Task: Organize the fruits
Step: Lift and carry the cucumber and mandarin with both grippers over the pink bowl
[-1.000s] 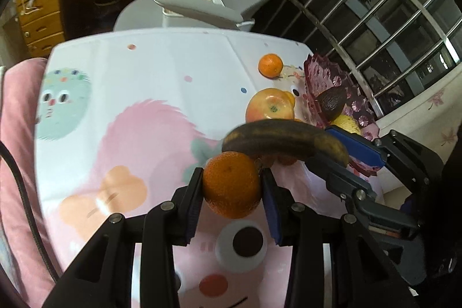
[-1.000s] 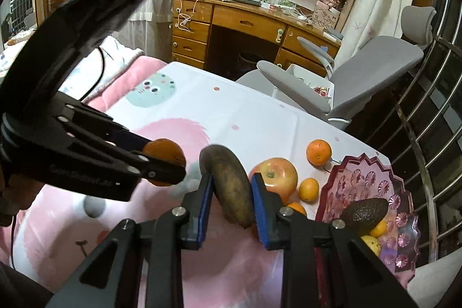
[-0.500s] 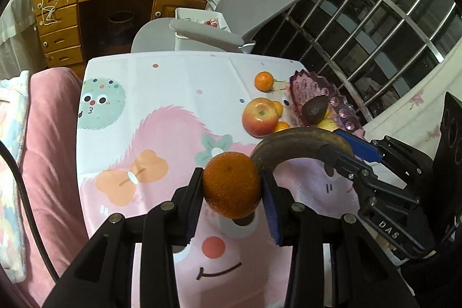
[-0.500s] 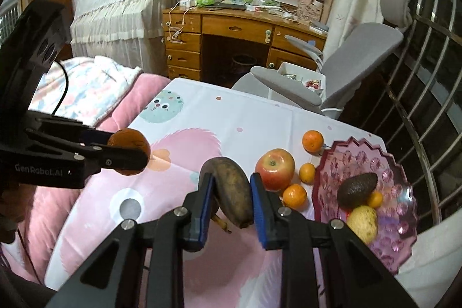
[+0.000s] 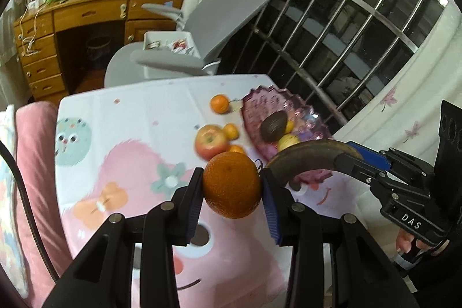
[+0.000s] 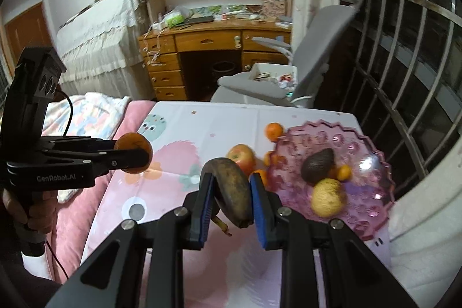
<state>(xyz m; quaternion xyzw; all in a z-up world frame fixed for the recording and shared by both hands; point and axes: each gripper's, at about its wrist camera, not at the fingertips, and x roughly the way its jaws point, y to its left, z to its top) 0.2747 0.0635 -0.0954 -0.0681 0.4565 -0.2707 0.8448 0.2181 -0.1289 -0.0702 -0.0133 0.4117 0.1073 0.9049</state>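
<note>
Right wrist view: your right tool point(image 6: 231, 192) pinches the brown banana point(image 6: 234, 186) and your left tool point(image 6: 135, 153) clamps an orange point(image 6: 132, 147), both above the tabletop point(image 6: 219, 123). Avocado point(image 6: 317, 165) sits in the purple dish point(image 6: 372, 210); apple point(image 6: 241, 159) still waits outside.

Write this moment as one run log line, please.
left gripper: shut on orange | right gripper: shut on banana | both above table | plate: avocado, lemon

Round orange point(image 5: 231, 184) is clamped mid-frame, off the table. Browned curved banana point(image 6: 232, 189) is gripped centre-frame. Scalloped pink glass plate point(image 6: 372, 210), at right, is loaded with avocado point(image 6: 317, 165).
</note>
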